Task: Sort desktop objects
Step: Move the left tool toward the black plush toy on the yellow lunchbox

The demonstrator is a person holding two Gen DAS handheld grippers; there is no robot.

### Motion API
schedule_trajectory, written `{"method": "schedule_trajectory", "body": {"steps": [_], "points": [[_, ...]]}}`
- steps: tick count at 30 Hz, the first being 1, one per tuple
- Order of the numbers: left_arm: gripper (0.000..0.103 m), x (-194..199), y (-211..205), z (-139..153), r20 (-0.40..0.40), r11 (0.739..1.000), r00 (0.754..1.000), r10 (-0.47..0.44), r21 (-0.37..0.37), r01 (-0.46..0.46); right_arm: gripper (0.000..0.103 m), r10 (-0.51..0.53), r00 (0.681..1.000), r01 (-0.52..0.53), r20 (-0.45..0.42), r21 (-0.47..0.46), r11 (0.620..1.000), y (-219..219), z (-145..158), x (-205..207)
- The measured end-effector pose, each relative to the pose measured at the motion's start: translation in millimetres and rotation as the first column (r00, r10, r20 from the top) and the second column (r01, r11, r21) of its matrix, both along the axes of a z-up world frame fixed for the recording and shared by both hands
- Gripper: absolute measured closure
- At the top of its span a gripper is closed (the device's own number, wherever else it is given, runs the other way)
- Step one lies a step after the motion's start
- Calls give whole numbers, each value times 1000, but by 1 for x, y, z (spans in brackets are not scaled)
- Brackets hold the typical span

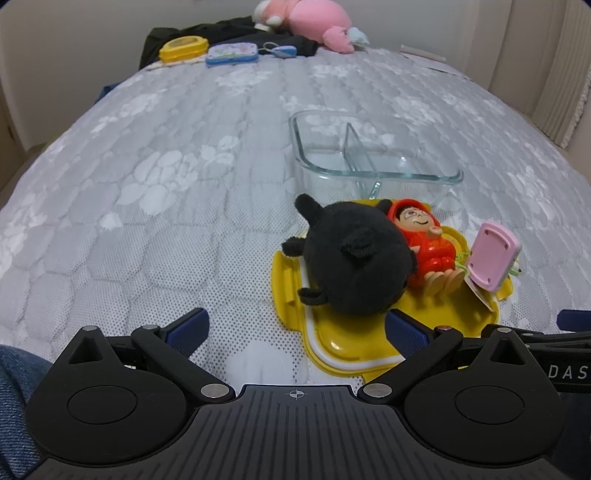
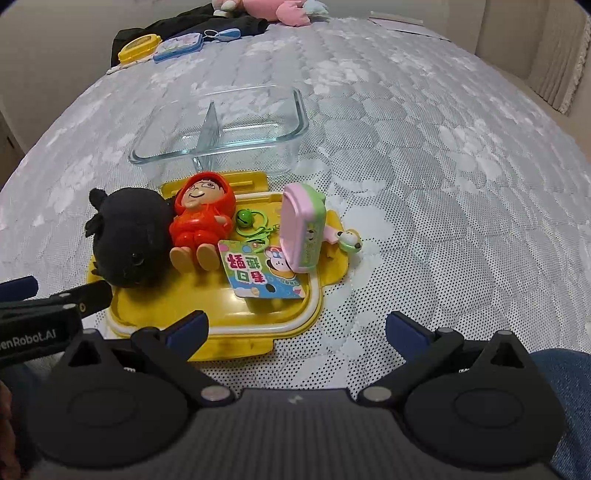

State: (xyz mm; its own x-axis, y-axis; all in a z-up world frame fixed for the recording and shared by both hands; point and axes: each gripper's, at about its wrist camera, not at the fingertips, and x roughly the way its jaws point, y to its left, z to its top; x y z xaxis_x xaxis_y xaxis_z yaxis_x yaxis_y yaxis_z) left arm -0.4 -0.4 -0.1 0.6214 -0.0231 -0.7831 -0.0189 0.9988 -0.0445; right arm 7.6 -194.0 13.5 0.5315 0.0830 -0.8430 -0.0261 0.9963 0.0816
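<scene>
Both tools hover low over a bed covered in a grey-white quilted spread. The left tool has its fingers spread wide apart and holds nothing; its right finger sits over the near edge of a yellow lid. The right tool is likewise spread apart and empty, its left finger over the same lid's near edge.

On the lid lie a black plush toy, touching a red-suited doll just to its right. Further right, a pink and green case stands on its edge, with a green bell and a printed tag between it and the doll. A small white charm lies on the bed just right of the case.

Just beyond the lid sits a clear glass dish split by a divider, both compartments empty.

At the far end lie a pink plush, dark clothing, a yellow box and a blue tin.
</scene>
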Motion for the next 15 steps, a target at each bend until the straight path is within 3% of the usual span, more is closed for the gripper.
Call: {"method": "schedule_trajectory", "body": {"steps": [15], "points": [[0,2,4,-3,-10,1000,1000,-1,-9,1,0,8,1000,-8,3,-5,1000,4,-10,2]]}}
